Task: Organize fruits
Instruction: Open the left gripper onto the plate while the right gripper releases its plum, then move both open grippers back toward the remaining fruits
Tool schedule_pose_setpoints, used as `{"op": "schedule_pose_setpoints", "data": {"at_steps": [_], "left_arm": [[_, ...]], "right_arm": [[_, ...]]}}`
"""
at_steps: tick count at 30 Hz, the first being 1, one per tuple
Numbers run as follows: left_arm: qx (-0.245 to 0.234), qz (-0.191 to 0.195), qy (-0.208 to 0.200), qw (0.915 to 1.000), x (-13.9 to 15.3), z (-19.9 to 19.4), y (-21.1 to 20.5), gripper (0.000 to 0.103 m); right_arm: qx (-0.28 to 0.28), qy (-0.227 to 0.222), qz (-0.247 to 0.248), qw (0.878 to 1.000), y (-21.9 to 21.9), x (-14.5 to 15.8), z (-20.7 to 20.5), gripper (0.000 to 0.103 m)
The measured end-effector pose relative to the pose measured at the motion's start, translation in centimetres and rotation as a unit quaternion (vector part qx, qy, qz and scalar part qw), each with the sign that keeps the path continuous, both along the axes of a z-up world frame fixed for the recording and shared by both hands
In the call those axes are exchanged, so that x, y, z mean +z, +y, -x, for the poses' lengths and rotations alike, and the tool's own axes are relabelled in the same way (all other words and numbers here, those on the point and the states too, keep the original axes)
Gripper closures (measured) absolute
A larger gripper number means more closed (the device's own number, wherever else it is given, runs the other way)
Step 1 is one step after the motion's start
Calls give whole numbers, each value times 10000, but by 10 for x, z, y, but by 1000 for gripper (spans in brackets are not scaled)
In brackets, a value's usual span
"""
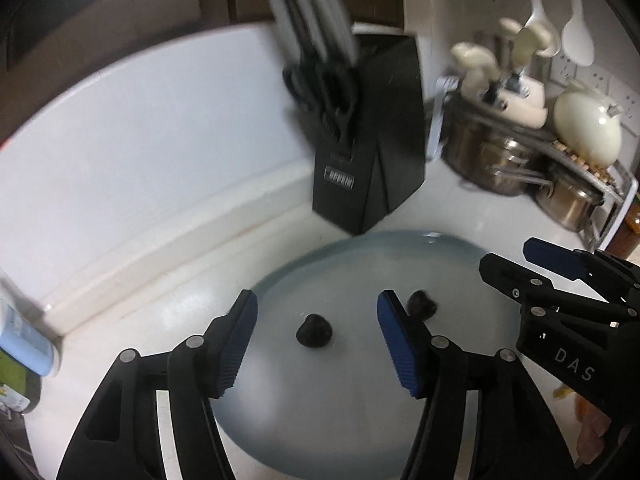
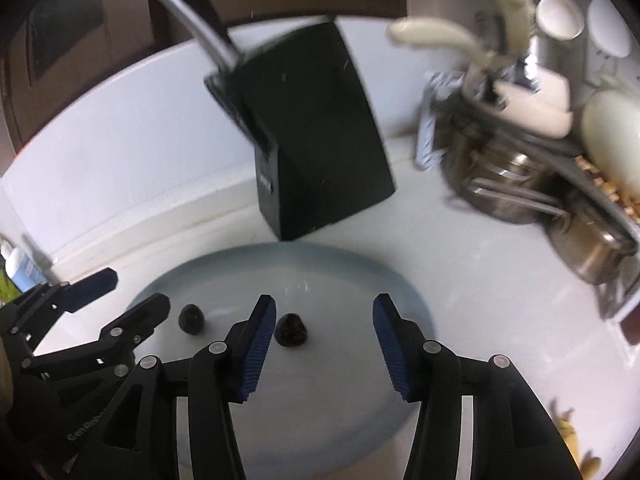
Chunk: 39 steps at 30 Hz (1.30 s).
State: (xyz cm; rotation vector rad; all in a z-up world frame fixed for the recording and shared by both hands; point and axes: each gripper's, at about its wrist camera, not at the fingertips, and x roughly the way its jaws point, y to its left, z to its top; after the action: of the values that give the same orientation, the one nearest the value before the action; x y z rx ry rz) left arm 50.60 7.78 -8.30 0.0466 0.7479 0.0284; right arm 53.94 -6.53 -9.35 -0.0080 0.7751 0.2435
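Both grippers, left (image 1: 318,340) and right (image 2: 324,350), hung open (nothing held) above two plated dark fruits (image 1: 314,332), needing another fetch.

We get dim, cool indoor light in both views, no hard shadows. Heavy fisheye: the wall line bows and the corners vignette to black. Motion blur smears the far field. The knife block (image 1: 370,136) handles streak in the left view, and the cream utensil handles (image 2: 436,34) and steel pots (image 2: 508,184) go soft in the right. We see the gripper fingers (image 1: 236,344) near the lens stay sharp. Soft glare sits on the white bench (image 1: 176,304), and the pale plate (image 2: 340,264) looks washed out and low in contrast.
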Motion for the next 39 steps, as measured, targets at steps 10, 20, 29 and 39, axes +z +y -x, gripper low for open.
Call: {"op": "schedule_pose_setpoints", "data": {"at_steps": [10,20,29,39], "left_arm": [[-192,35,-518,9985,49,42,-31,34],[-696,76,-977,9928,80,85,-75,20],[-1273,56,-1251,9839,96,121,-124,14],[-1821,35,-1368,9737,97,156,-169,7]], "right_arm": [[-312,-446,-63,9985,-42,43,53,41],[-770,-855,-92,9933,-83,73,112,40],[-1469,-1071,-59,9833,-137,87,165,40],[-2217,-1133,-38,9685,-190,89,213,40]]}}
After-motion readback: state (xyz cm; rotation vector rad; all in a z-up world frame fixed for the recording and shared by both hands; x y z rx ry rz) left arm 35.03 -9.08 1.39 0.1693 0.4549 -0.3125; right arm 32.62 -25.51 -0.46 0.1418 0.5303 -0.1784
